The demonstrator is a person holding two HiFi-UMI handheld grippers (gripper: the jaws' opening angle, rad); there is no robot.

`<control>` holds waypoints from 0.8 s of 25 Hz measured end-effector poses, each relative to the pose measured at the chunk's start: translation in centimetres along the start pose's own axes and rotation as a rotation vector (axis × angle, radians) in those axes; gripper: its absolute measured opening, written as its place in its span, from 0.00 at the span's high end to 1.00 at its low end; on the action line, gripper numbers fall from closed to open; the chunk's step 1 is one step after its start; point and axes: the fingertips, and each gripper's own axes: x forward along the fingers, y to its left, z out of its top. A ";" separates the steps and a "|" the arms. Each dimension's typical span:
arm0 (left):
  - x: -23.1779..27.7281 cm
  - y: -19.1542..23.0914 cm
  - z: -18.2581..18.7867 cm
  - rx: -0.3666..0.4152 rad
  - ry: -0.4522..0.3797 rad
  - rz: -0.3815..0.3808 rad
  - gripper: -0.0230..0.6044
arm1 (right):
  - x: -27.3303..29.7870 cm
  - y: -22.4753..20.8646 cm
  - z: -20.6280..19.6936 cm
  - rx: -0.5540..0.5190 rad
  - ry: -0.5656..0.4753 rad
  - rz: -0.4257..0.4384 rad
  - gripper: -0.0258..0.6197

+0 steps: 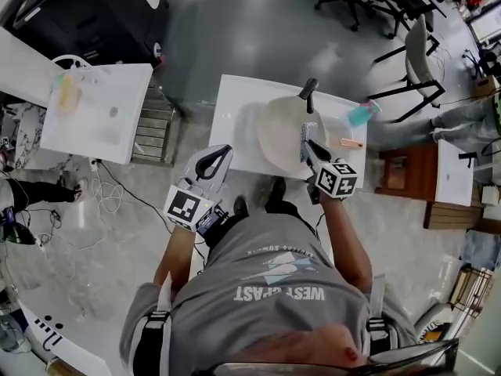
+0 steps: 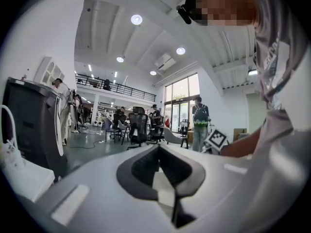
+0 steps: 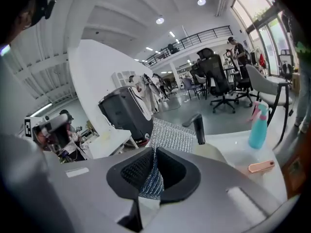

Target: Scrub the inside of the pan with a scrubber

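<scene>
A beige pan (image 1: 278, 131) with a black handle (image 1: 308, 92) rests on the white table (image 1: 235, 120). My right gripper (image 1: 307, 143) hovers over the pan's right side, shut on a silver mesh scrubber (image 1: 308, 129). In the right gripper view the scrubber (image 3: 167, 135) sticks up from between the jaws of the right gripper (image 3: 154, 166), with the pan handle (image 3: 197, 125) and pan (image 3: 214, 154) just beyond. My left gripper (image 1: 218, 161) is at the table's front left edge, shut and empty. The left gripper (image 2: 159, 164) faces out into the room, so the pan is hidden in that view.
A teal bottle (image 1: 362, 113) and a small pink object (image 1: 351, 142) lie on the table right of the pan. Another white table (image 1: 94, 112) stands to the left and a wooden one (image 1: 407, 171) to the right. Office chairs (image 1: 415, 61) stand behind.
</scene>
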 end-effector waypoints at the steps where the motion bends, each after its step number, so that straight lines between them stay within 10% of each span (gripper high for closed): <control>1: 0.0 0.4 -0.2 -0.001 0.012 0.017 0.96 | 1.8 -0.8 -0.5 0.021 0.023 0.004 0.90; 12: -1.2 2.2 -3.4 -0.078 0.117 0.169 0.96 | 20.7 -6.2 -6.2 -0.007 0.220 -0.063 0.90; 20: -1.9 3.1 -5.2 -0.110 0.142 0.214 0.96 | 22.4 -1.7 -10.1 -0.090 0.360 0.107 0.90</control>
